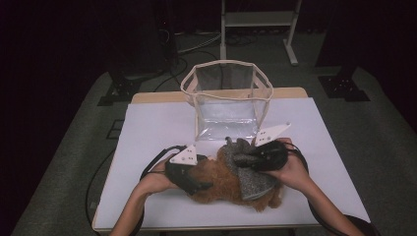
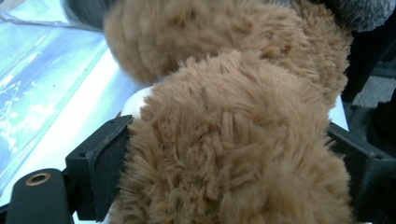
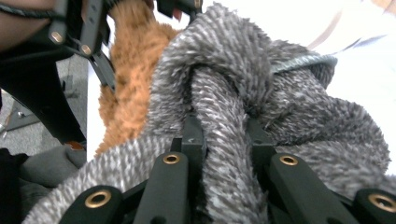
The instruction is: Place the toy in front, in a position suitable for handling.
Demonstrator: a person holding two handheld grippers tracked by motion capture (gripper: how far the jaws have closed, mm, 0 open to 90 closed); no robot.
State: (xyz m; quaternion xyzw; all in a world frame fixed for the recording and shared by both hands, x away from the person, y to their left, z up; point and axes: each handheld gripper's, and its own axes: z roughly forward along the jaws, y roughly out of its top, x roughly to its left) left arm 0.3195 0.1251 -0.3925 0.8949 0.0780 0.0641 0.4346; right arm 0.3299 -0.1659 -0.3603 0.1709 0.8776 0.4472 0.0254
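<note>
Left gripper (image 2: 224,154) is clamped on the brown plush toy (image 2: 233,140), jaws wide around its fur. Right gripper (image 3: 224,140) pinches the toy's grey knit garment (image 3: 261,84).

I see a brown plush toy (image 1: 221,184) on the white table (image 1: 152,128), near edge. My left gripper (image 1: 189,177) meets its left side; my right gripper (image 1: 263,157) sits on grey knit cloth (image 1: 251,179). A clear bag (image 1: 226,101) stands just beyond.

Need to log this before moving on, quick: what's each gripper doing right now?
Left gripper: jaws wide, closed around the brown plush toy.
Right gripper: shut, pinching a fold of the grey knitted cloth.
</note>
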